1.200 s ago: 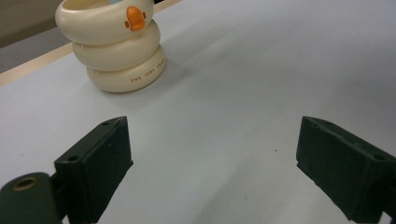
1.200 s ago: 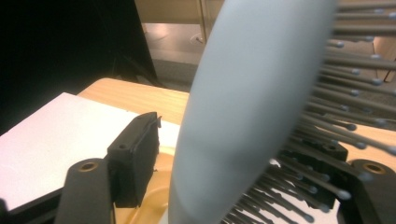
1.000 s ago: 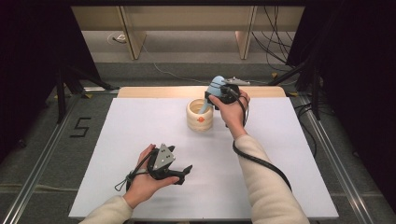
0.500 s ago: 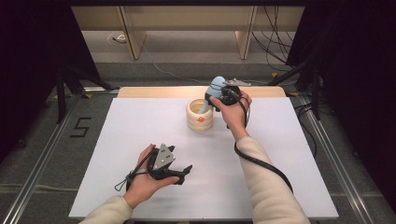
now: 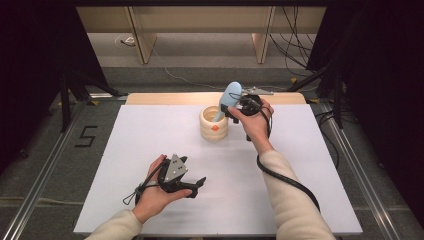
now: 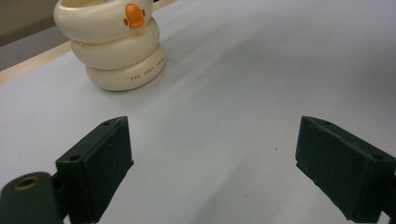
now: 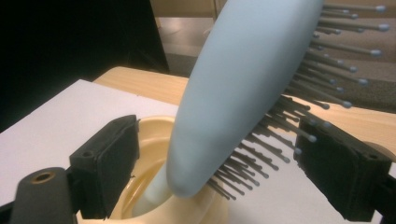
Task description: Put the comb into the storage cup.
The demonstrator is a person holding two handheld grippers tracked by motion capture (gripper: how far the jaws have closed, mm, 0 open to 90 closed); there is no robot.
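The left gripper (image 5: pixel 196 183), a black two-jaw tool with a grey three-cornered plate on top, lies in the person's left hand (image 5: pixel 152 192) at the near part of the white table surface (image 5: pixel 150 140). Its jaws stand wide apart with nothing between them; in the left gripper view, bare table shows between the two black pads (image 6: pixel 95 165).

Farther off, near the table's far edge, stands the cream ring-stacked ceramic holder with an orange duck bill (image 5: pixel 214 125). The pale blue plastic hairbrush with dark ball-tipped bristles (image 5: pixel 229 99) stands handle-down in this holder, tilted, with its head rising above the rim.

The right gripper (image 5: pixel 235 110), held in the right hand (image 5: pixel 256 122), sits at the brush head, just beside the holder. Its jaws have just been opening. In the right gripper view the brush head (image 7: pixel 243 88) is between the jaws: the left pad stands clear of the smooth back, and the bristle tips reach the right pad (image 7: pixel 343 163).

Beyond the table's wooden edge (image 5: pixel 165 98) lies the grey floor.
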